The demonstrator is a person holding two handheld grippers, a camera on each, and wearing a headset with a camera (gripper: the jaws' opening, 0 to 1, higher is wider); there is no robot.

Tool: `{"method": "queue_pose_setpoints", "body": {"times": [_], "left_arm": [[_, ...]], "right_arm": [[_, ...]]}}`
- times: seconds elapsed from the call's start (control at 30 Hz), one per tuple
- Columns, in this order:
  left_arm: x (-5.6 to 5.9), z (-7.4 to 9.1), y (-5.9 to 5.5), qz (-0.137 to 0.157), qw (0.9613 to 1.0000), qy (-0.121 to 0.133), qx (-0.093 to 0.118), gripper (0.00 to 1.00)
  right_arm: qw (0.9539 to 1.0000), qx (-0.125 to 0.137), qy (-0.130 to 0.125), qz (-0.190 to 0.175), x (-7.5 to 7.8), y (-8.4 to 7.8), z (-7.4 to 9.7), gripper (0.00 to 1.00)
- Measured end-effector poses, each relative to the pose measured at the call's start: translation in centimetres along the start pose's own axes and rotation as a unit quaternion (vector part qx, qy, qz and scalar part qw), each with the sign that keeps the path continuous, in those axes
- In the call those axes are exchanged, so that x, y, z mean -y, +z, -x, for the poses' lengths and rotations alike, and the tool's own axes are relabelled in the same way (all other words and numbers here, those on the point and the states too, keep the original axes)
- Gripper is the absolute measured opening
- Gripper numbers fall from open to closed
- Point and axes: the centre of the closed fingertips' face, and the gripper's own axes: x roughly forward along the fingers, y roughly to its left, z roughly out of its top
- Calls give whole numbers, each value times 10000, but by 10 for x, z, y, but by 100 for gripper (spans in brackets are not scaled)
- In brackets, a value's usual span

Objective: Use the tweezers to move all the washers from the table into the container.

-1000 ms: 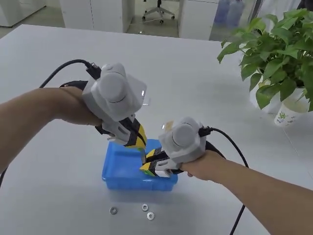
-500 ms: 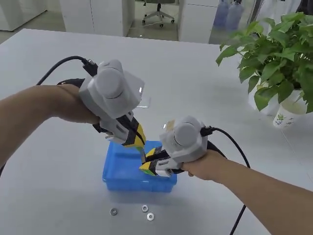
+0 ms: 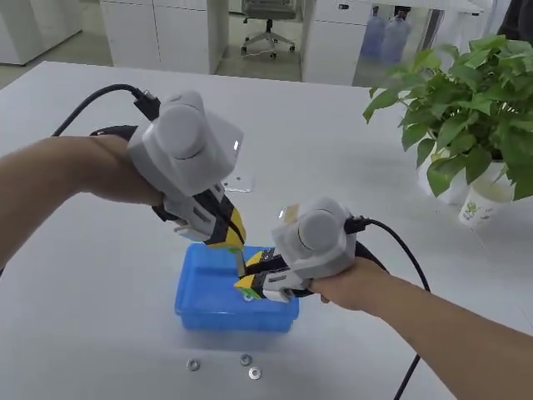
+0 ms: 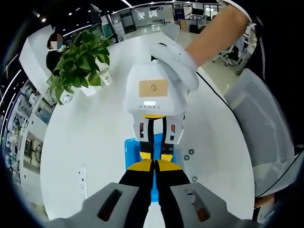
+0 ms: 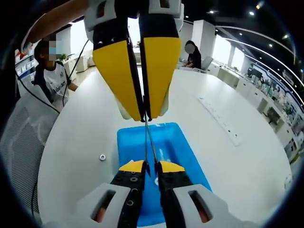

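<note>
my left gripper, jaws shut, holds the tweezers by the top; my right gripper, jaws narrow, pinches their legs over the container. three washers lie on the tabletop.

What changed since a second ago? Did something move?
Nothing really moved; the picture shifted a little because the headset camera did. The left gripper and the right gripper stay shut on the thin metal tweezers above the blue plastic container. Three small metal washers still lie on the white table beside it.
</note>
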Motion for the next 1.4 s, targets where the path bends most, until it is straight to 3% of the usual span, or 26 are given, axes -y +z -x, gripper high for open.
{"method": "queue_pose_setpoints", "body": {"times": [0.4, 0.63, 1.03, 1.4], "left_arm": [[15, 20, 10, -65, 10000, 9, 18, 5], [26, 22, 11, -91, 10000, 8, -11, 5], [41, 17, 11, -133, 9999, -95, -35, 5], [57, -1, 10, -191, 9993, -326, -45, 5]], "right_arm": [[9998, 96, -103, 169, -15, 19, 13, 12], [9997, 119, -139, 182, -23, 21, 17, 13], [9997, 158, -171, 80, -42, 15, 21, 13], [9999, 77, -92, 10, -56, 1, 17, 13]]}}
